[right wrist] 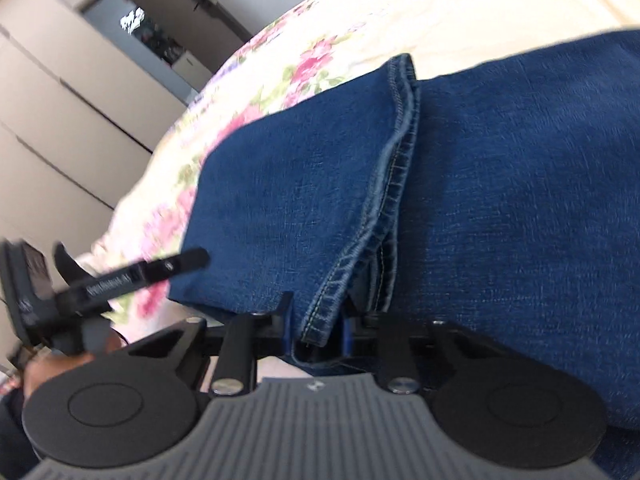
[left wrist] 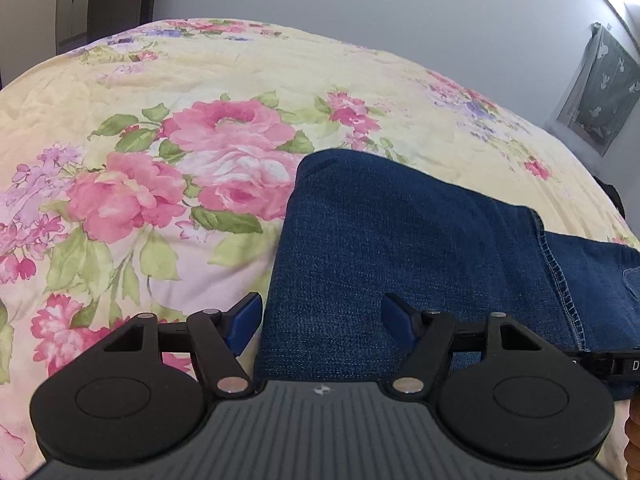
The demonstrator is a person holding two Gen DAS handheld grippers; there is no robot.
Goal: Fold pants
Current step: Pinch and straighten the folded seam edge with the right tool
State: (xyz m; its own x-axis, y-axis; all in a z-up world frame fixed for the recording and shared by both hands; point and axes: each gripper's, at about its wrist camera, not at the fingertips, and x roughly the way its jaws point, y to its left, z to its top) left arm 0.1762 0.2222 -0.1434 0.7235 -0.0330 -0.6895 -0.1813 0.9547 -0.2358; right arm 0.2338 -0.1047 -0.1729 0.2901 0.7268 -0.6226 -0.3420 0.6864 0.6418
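Dark blue denim pants (left wrist: pixel 400 248) lie folded on a floral bedspread (left wrist: pixel 180 160), the leg hems laid back over the upper part. My left gripper (left wrist: pixel 322 320) is open, its blue-padded fingers straddling the near left edge of the folded denim without pinching it. In the right wrist view the pants (right wrist: pixel 500 184) fill the frame. My right gripper (right wrist: pixel 318 332) is shut on the stitched hem corner of the pants leg. The left gripper (right wrist: pixel 80 288) shows at the lower left, blurred.
The bed runs back to a pale wall (left wrist: pixel 360 8). A tall grey cabinet (left wrist: pixel 76 0) stands at the far left. A dark green cloth (left wrist: pixel 600 92) hangs on the wall at right. Beige wardrobe doors (right wrist: pixel 60 120) stand beside the bed.
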